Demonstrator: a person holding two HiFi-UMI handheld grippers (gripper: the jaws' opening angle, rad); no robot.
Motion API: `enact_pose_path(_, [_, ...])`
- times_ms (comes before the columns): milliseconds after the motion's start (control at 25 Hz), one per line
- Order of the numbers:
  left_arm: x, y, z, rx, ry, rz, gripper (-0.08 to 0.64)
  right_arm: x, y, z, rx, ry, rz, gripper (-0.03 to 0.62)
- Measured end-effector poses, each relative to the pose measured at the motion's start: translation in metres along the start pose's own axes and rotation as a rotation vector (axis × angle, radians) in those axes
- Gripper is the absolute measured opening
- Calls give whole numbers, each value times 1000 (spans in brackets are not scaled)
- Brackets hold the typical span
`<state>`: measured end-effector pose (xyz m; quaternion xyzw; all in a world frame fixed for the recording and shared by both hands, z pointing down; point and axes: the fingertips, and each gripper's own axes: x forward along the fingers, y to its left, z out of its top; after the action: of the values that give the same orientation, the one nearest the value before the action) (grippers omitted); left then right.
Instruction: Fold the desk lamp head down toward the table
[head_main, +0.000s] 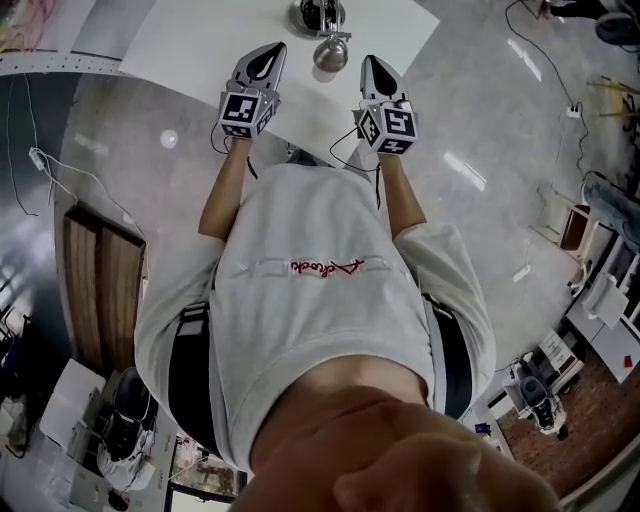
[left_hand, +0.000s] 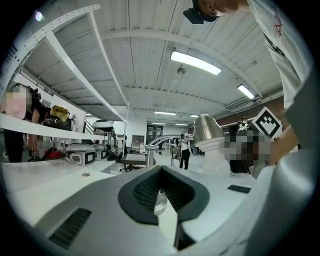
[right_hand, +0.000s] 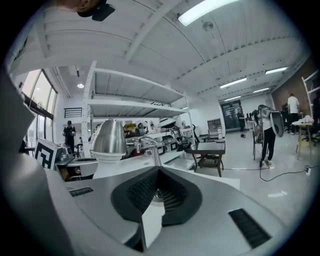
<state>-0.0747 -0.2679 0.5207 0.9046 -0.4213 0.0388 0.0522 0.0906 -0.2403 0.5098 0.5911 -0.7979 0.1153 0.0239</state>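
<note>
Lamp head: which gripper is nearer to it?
Right, by a little. The right gripper sits just right of the lamp head; the left gripper is farther off on its left. Neither touches it.

The left gripper (left_hand: 160, 169) was seen with its jaws closed together. The dark ribbed pads (left_hand: 142, 192) met at the tips and nothing was held between them. Beyond the tips, to the right, the lamp head (left_hand: 207, 129) was shown as a shiny metal dome with a white part under it. A thin curved lamp arm (left_hand: 161, 141) was seen just behind the jaw tips, over the white table (left_hand: 40, 175). A marker cube (left_hand: 266, 123) was visible at the far right, and a long ceiling light (left_hand: 195, 62) was lit above.
</note>
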Motion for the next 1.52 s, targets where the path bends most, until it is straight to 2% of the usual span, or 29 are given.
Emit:
enact_pose_path(200, [-10, -19, 3, -8, -4, 4, 28, -23, -1, 2, -3, -6, -8, 20])
enact_pose_path(400, [-25, -45, 5, 2, -16, 10, 28, -47, 6, 0, -11, -16, 21, 20])
enact_pose_path(680, [-63, -86, 2, 29, -10, 32, 28, -103, 29, -12, -51, -25, 83, 20])
enact_pose_path(1080, [-126, -150, -8, 37, -18, 33, 28, -177, 56, -34, -50, -31, 116, 19])
enact_pose_path(1520, [-169, -180, -18, 35, -31, 30, 28, -217, 83, -47, -59, -44, 124, 18])
